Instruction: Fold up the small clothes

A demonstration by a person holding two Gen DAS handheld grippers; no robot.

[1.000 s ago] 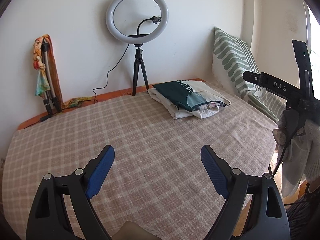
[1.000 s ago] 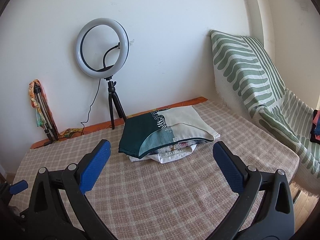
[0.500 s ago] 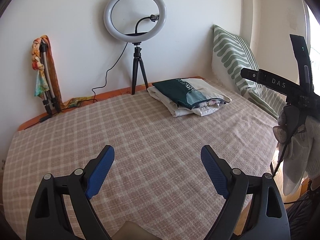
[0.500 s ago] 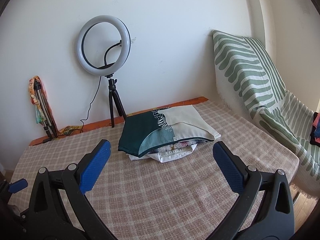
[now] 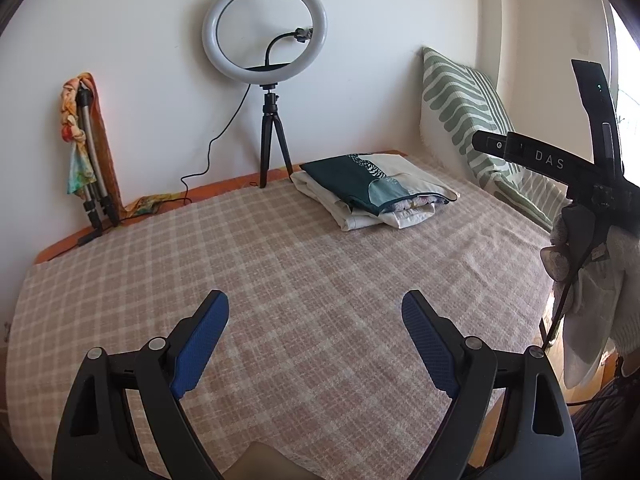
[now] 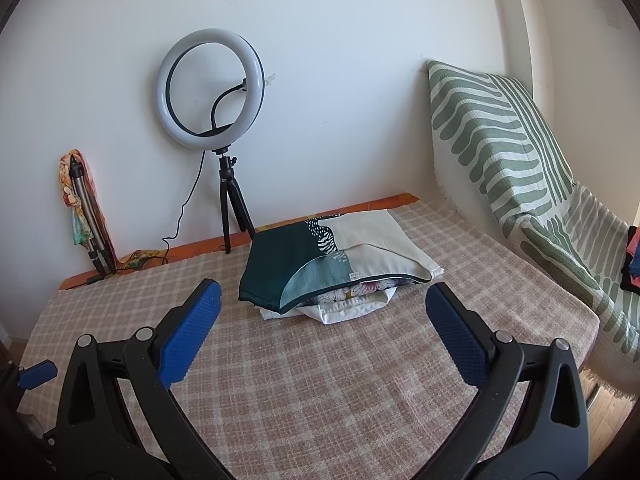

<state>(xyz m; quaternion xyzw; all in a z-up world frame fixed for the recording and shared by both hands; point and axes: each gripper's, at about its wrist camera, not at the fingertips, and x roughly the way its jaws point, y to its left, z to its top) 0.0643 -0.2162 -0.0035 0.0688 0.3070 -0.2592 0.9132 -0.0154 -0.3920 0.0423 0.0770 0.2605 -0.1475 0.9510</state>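
Both tongs, left gripper [image 5: 315, 334] and right gripper [image 6: 322, 326], are released; next, reach the folded clothes stack [image 6: 336, 268] at frame centre.

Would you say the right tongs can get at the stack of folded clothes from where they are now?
Probably yes. The right tongs are open and empty, aimed at the stack of folded clothes, and only bare checked cloth lies between them. They are not touching it yet.
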